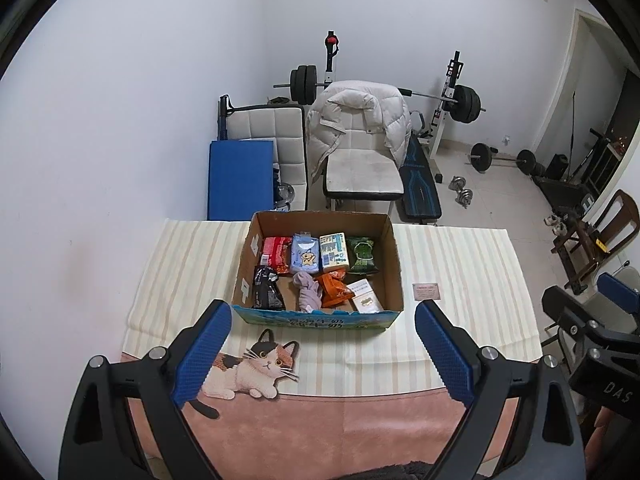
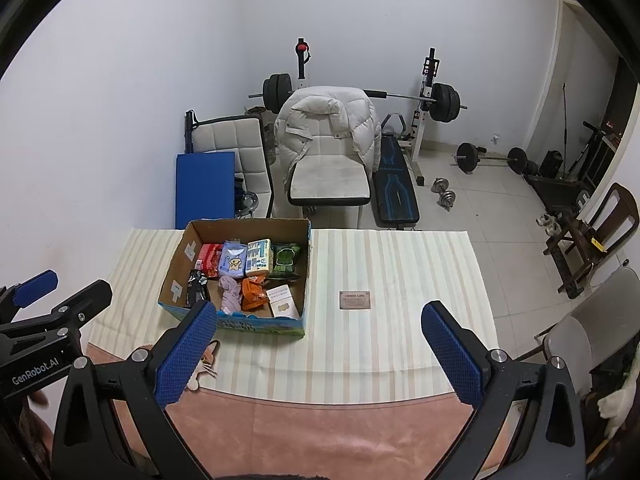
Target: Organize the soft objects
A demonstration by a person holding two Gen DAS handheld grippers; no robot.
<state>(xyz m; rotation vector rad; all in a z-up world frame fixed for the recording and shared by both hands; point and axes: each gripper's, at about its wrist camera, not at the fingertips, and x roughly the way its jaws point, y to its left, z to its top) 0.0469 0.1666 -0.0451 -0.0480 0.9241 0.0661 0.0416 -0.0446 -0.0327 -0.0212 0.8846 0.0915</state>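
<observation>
A box (image 1: pixel 320 316) is set mid-frame on the desk (image 1: pixel 460 320); packets (image 1: pixel 306 254) are lined along its upper side, and a card (image 1: pixel 427 292) is placed to its right.

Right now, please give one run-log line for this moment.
left gripper: open, empty | right gripper: open, empty | cardboard box: on table, packed | small card: beside box

The print on the card (image 2: pixel 354 299) was too small to read, the box (image 1: pixel 320 318) wall hid the lower part of the sock (image 1: pixel 307 295), and the left hand-held gripper (image 1: pixel 323 354) covered part of the cat (image 1: pixel 256 368).
</observation>
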